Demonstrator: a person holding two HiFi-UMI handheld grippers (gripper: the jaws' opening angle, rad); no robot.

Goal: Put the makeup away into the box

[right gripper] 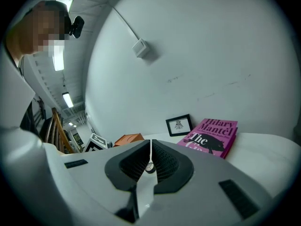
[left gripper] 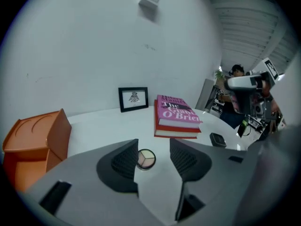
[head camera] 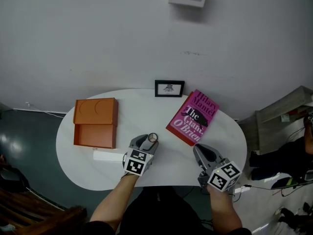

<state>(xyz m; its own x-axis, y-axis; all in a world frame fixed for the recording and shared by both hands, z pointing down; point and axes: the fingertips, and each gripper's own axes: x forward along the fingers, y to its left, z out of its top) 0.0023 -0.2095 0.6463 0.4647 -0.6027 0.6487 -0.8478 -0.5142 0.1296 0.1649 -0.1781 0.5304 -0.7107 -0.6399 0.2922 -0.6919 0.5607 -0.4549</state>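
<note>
Facing the compact point(left gripper: 146, 159) right of the orange box point(head camera: 96, 123), left hand-held gripper point(left gripper: 154, 149) is spread; right hand-held gripper point(right gripper: 150, 147) is pressed together.

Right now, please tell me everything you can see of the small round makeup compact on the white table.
The compact is small and round, with a dark rim and three wedge-shaped pans in pale beige and pink tones; no lid shows. It lies flat on the white table, between the orange box and the pink book. It sits just ahead of the left gripper, framed by its open jaws, which do not touch it.
</note>
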